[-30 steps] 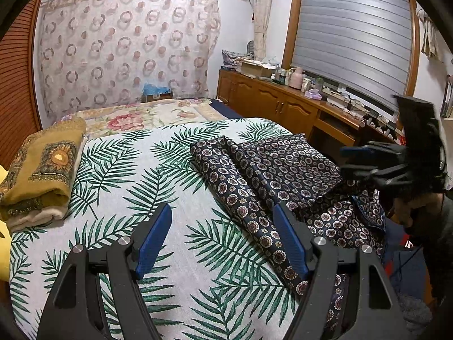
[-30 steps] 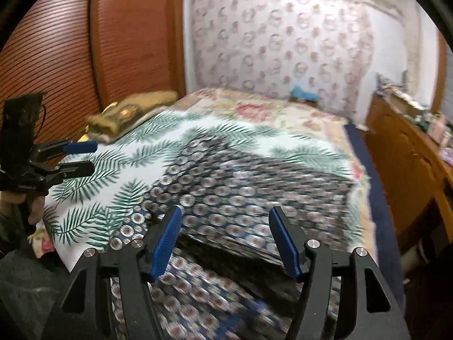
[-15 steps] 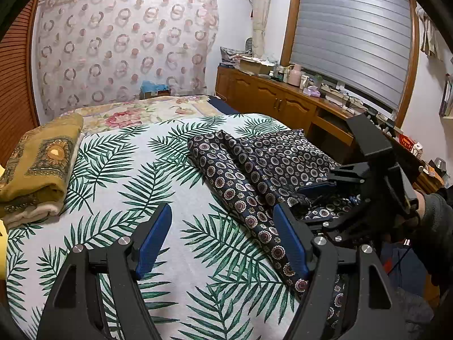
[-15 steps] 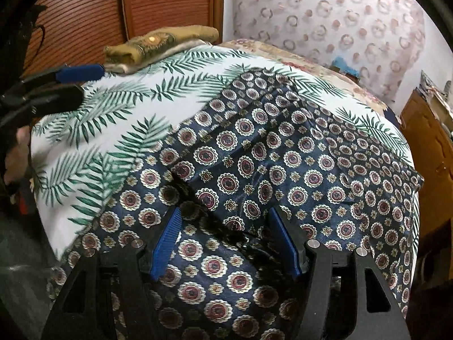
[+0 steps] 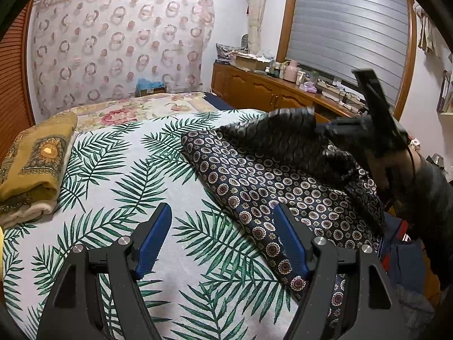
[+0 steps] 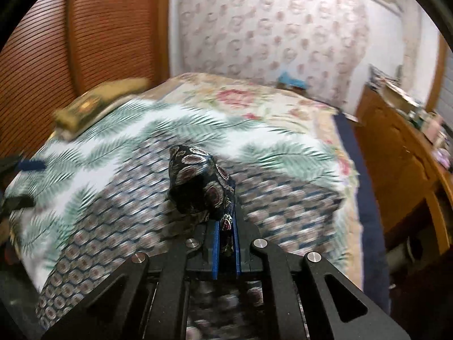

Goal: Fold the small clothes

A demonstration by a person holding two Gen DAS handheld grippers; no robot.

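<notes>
A dark navy garment with round medallion print (image 5: pixel 254 181) lies on the palm-leaf bedspread (image 5: pixel 119 170), its near end hanging over the bed's edge. My left gripper (image 5: pixel 223 240) is open and empty, low over the bedspread beside the garment's left edge. My right gripper (image 6: pixel 226 236) is shut on a bunched fold of the garment (image 6: pixel 201 187) and holds it lifted above the rest of the cloth (image 6: pixel 119 212). In the left wrist view the right gripper (image 5: pixel 334 130) shows at the right, blurred, with the lifted cloth trailing from it.
A folded yellow patterned cloth (image 5: pixel 34 158) lies at the bed's left side. A floral quilt (image 5: pixel 136 110) covers the far end of the bed. A wooden cabinet with clutter (image 5: pixel 271 87) runs along the right wall. A wooden slatted door (image 6: pixel 85 28) stands at left.
My right gripper has shut on a fold of the navy garment and lifted it up off the bed. The left gripper stayed open and nearly still.
</notes>
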